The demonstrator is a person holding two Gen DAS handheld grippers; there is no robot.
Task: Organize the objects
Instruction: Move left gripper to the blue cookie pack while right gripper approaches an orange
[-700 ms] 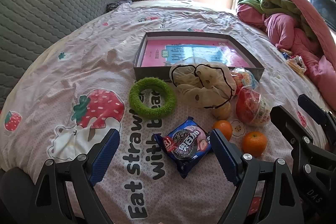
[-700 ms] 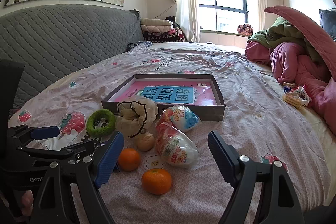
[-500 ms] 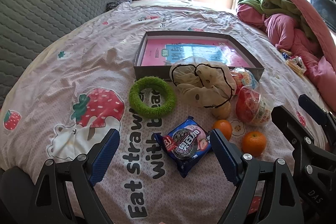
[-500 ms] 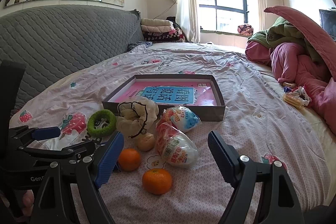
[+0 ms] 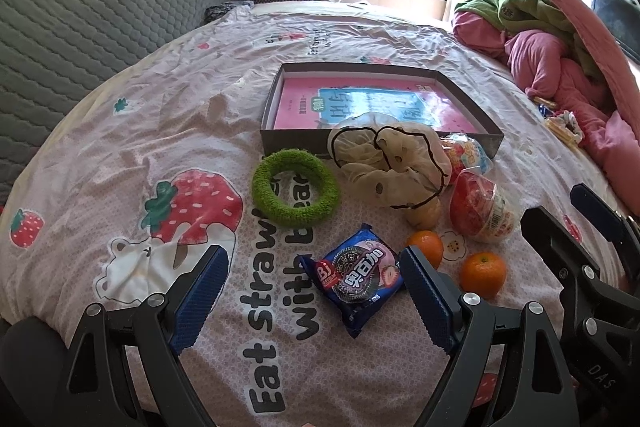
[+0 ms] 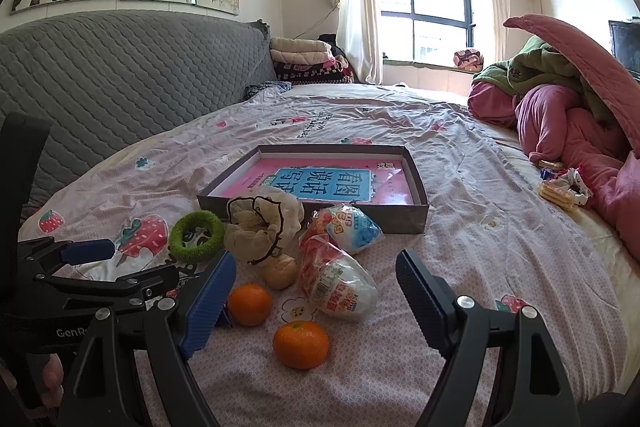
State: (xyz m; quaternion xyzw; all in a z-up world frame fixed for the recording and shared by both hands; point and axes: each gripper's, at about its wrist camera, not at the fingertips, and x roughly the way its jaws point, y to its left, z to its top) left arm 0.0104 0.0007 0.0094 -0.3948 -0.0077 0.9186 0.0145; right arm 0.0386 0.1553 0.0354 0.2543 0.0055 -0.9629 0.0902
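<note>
Nothing moved vs the earlier frames; both claws in the same spots. Left gripper (image 5: 312,291) spread wide, empty, hovering over the bedsheet (image 5: 132,131); blue cookie packet (image 5: 354,277) lying flat btwn its fingers, nearer the right pad, not touched. Green ring (image 5: 295,187) just beyond, then cream scrunchie (image 5: 388,163) against the box (image 5: 486,135) front wall. Right gripper (image 6: 316,291) also wide open, empty; near orange (image 6: 301,344) btwn its fingers, second orange (image 6: 250,304) beside the left pad, wrapped egg toy (image 6: 340,285) just past, blue-wrapped egg toy (image 6: 352,227) behind it, by the box.
</note>
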